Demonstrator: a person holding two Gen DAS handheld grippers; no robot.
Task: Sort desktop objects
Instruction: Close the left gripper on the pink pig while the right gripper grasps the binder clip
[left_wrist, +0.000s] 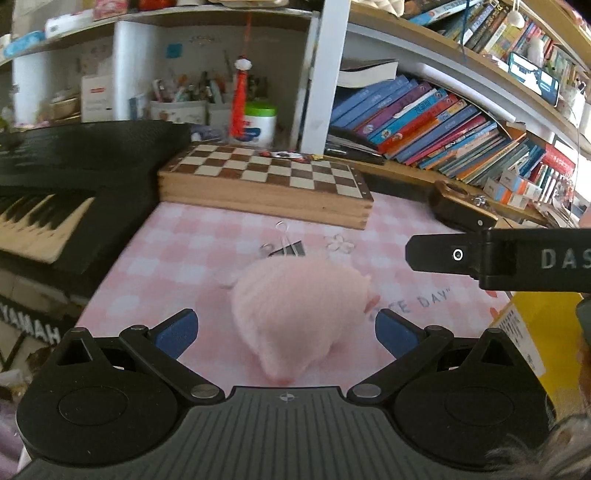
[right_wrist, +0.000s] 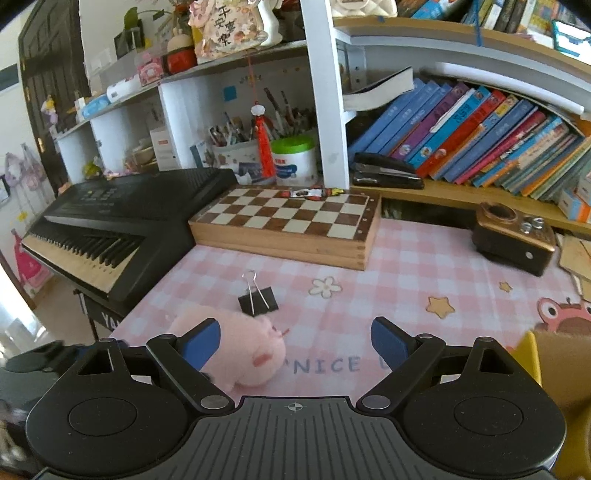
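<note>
Fig. legend, both wrist views, largest item first. Desk w/ pink checked mat (left_wrist: 192, 236) fills centre and lower half of each frame. Black keyboard (right_wrist: 122, 221) occupies the left side, keys facing the mat. Bookshelf (right_wrist: 480, 136), upper right, holds a leaning row of books. Wooden chessboard box (left_wrist: 266, 184) sits centre frame at the far edge of the mat, touching the keyboard's corner in the left view. Small brown radio (right_wrist: 513, 236) at right, on the mat, well apart from the board.

Task items: pink plush toy (left_wrist: 299, 310) lies on the mat at lower centre of the left view, between my left gripper (left_wrist: 284, 332) fingers; I see both blue pads standing clear of it, jaws wide apart, nothing clamped. In the right view the same toy shows lower left of centre, partly behind the left finger of my right gripper (right_wrist: 295, 341); its jaws are likewise wide apart w/ only bare mat between them. Black binder clip (right_wrist: 258, 298) lies just beyond the toy, wire handles pointing toward the board; whether clip and toy touch I can't tell. Right gripper's finger enters the left view from the right edge, mid-height.
</note>
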